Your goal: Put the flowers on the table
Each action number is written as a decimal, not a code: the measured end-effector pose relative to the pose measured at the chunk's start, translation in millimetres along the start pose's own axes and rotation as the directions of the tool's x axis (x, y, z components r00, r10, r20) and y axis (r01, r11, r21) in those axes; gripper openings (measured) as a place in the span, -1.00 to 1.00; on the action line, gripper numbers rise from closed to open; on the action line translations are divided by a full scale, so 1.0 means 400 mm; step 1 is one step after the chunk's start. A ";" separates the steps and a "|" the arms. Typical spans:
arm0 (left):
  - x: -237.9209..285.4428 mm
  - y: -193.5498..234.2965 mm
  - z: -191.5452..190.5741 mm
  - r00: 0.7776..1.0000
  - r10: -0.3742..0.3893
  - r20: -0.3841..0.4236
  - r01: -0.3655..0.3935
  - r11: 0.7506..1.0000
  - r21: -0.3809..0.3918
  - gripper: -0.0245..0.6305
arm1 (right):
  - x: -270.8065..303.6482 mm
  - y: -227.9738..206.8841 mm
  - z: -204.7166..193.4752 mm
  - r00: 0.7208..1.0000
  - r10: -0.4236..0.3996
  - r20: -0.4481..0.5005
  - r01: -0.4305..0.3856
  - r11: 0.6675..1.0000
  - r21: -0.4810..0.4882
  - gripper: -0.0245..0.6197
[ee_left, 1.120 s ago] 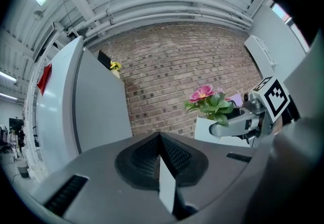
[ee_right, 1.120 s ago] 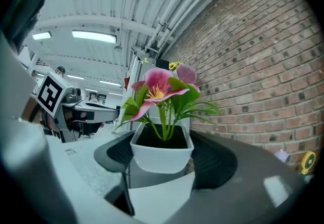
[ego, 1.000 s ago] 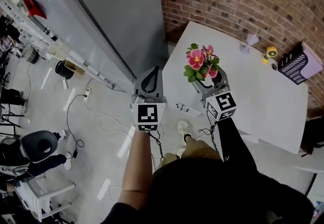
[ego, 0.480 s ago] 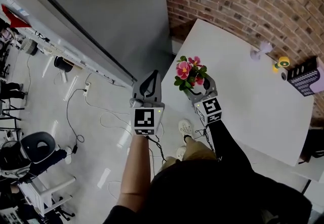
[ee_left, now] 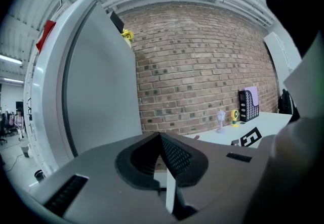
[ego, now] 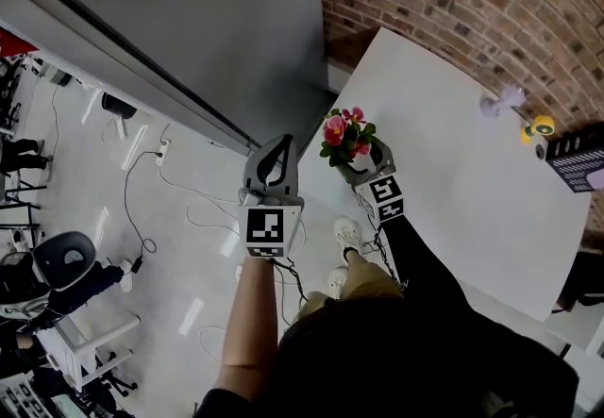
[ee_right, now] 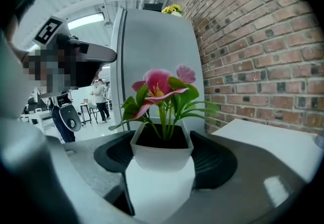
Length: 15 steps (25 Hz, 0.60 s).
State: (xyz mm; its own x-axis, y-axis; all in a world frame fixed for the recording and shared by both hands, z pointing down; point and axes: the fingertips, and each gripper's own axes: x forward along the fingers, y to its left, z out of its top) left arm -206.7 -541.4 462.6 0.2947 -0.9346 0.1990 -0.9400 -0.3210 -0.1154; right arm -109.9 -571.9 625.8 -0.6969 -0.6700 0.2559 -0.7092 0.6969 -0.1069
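Observation:
A small white pot of pink flowers [ego: 344, 135] [ee_right: 161, 139] is held up in the air, with my right gripper [ego: 362, 159] [ee_right: 162, 167] shut on its pot. In the head view it hangs over the near left corner of the white table [ego: 444, 161]. My left gripper [ego: 273, 159] [ee_left: 162, 160] is shut with nothing between its jaws, held over the floor to the left of the table. The table shows as a white slab [ee_right: 268, 134] below the brick wall in the right gripper view.
A tall grey-white cabinet [ego: 179, 29] stands at the left of the table, the brick wall [ego: 472, 1] behind it. At the table's far right are a small pale lamp-like object [ego: 503, 101], a yellow object [ego: 536, 129] and a black file rack [ego: 578, 161]. Cables [ego: 170, 199] lie on the floor.
The right gripper with the flowers has drifted left and toward the table's near corner in the head view. The left gripper stays shut and has hardly moved.

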 end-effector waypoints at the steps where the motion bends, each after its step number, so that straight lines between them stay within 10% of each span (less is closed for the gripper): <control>1: -0.003 0.007 -0.007 1.000 0.005 -0.010 -0.005 1.000 0.002 -0.90 | 0.007 -0.001 -0.013 1.000 0.002 -0.011 -0.002 1.000 0.010 0.13; 15: -0.026 0.034 -0.070 0.995 0.060 -0.080 -0.059 0.998 0.005 -0.90 | 0.036 -0.026 -0.165 0.990 0.021 -0.140 -0.013 0.998 0.058 0.13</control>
State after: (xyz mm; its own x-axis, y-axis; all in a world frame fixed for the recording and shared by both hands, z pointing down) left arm -227.5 -531.7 486.0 0.2235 -0.9368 0.2690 -0.9549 -0.2658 -0.1323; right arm -105.6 -571.8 694.1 -0.6902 -0.6125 0.3855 -0.7047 0.6899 -0.1656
